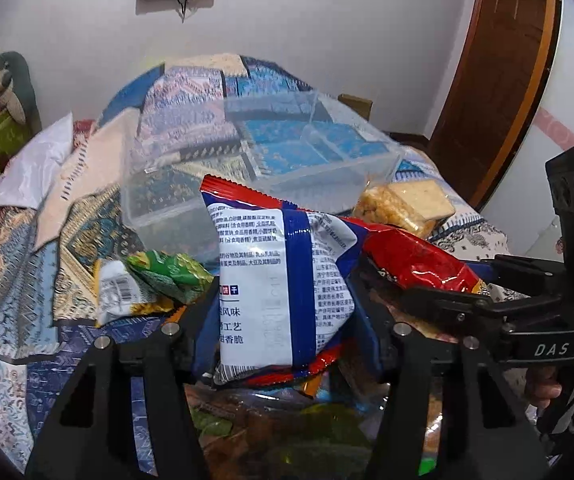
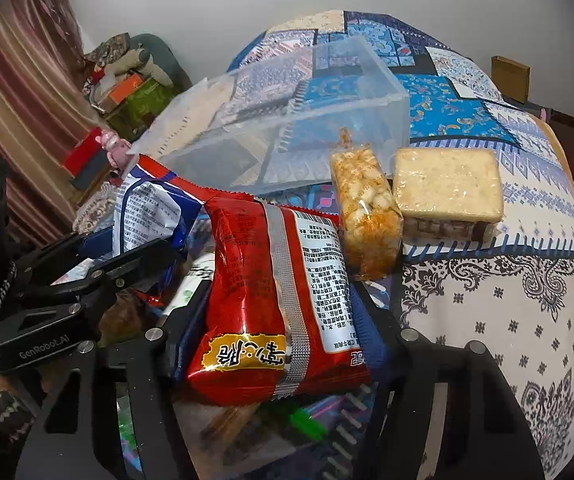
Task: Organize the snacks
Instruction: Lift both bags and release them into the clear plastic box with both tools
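Observation:
My left gripper [image 1: 287, 316] is shut on a blue-and-white snack packet [image 1: 283, 280] and holds it up over the bed. My right gripper [image 2: 283, 312] is shut on a red snack packet [image 2: 271, 304]; it also shows in the left wrist view [image 1: 415, 268], just right of the blue one. A clear plastic bin [image 1: 255, 168] with dividers stands behind both packets, seen too in the right wrist view [image 2: 287, 120]. A wrapped rice-puff bar [image 2: 367, 208] and a square wrapped cake [image 2: 447, 188] lie in front of the bin at the right.
A green snack packet [image 1: 167, 272] and a white packet [image 1: 115, 292] lie left of the blue packet. More snacks in a clear bag [image 1: 287, 428] lie under the grippers. A patterned quilt [image 2: 507, 300] covers the bed. A white bag [image 1: 35, 168] lies at far left.

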Tool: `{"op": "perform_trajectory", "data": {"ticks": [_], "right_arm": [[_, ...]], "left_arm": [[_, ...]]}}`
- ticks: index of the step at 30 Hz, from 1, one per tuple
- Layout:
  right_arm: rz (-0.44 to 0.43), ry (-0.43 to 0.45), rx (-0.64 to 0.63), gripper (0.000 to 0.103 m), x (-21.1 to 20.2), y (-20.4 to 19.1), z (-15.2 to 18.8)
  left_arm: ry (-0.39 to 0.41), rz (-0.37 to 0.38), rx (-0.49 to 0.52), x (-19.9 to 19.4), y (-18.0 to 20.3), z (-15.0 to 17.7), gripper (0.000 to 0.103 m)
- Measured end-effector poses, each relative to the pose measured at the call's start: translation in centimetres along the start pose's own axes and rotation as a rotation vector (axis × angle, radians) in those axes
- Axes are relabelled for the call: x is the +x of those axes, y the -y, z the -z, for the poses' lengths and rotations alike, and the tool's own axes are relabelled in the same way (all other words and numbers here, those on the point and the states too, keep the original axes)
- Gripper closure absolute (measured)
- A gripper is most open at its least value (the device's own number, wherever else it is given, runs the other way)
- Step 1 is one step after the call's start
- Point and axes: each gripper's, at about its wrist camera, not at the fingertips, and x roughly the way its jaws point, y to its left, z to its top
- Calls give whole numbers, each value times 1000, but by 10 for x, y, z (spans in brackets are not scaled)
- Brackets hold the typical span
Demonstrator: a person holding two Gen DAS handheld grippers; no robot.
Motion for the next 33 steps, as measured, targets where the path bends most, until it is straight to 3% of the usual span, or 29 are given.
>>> {"op": "perform_trajectory", "data": {"ticks": [9, 16, 24, 33], "right_arm": [[53, 134, -54, 41, -38, -16, -19], [76, 224, -59, 40, -49, -18, -54], [117, 220, -55, 40, -24, -12, -92], [157, 155, -62, 40, 17, -7, -115]], "left_arm": [[120, -41, -5, -44, -3, -25, 45], [140, -57, -49, -43, -23, -54, 45], [120, -102, -78, -13, -41, -84, 45], [55, -95, -97, 37, -55, -105, 45]]}}
